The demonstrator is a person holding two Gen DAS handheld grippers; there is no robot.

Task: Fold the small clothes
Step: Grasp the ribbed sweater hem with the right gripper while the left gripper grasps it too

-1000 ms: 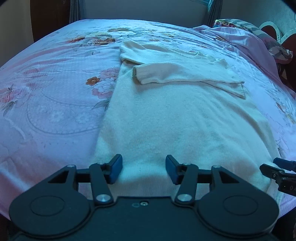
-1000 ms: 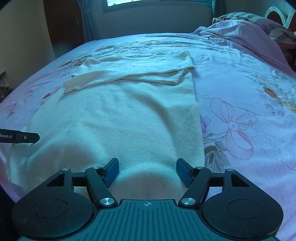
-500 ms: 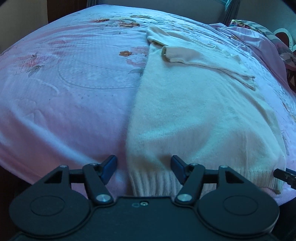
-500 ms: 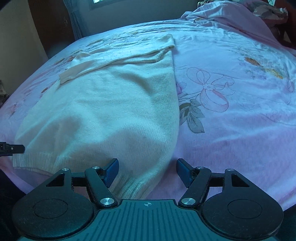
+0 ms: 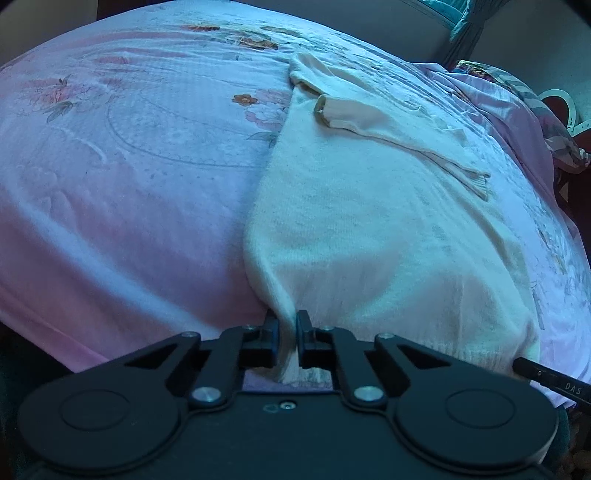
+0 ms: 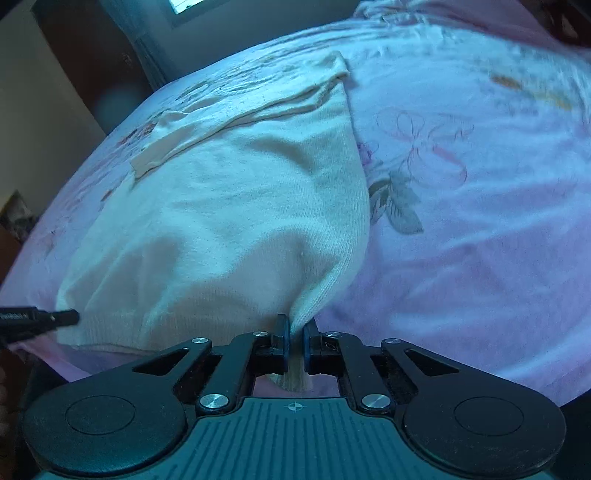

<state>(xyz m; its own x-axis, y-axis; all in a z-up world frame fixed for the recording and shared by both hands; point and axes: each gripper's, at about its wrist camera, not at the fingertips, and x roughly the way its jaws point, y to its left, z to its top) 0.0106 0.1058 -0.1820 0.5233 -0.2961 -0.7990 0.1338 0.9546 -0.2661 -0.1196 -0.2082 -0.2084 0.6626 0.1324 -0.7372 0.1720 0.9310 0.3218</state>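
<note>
Cream knitwear, a small sweater point(image 5: 369, 229), lies spread flat on a pink flowered bedspread point(image 5: 129, 166), with its ribbed bottom hem at the near edge of the bed and its neck end farther up the bed. Both sleeves are folded across the chest, one over the other, so that one cuff point(image 5: 325, 110) lies by the sweater's left side and the other cuff point(image 5: 480, 182) by its right side. The left gripper point(image 5: 287, 332) is clamped on the sweater's near left corner: its two fingers stand close together with a pinch of the knit bunched between them, and a bit of the ribbed hem hangs down behind the pads. The right gripper point(image 6: 295, 345) is clamped in the same way on the near right corner, with the fabric drawn into a narrow fold between its pads and a tuft of hem showing below them. In the right wrist view the tip of the left gripper shows at the left edge, beside the hem. In the left wrist view the right gripper's finger shows at the lower right, by the other corner. Between the two grips the hem curves along the bed's edge. Farther off, a crumpled pink blanket point(image 5: 517, 122) and a patterned pillow point(image 5: 554, 122) lie at the right side of the bed, and a curtain point(image 5: 465, 26) hangs behind it.
</note>
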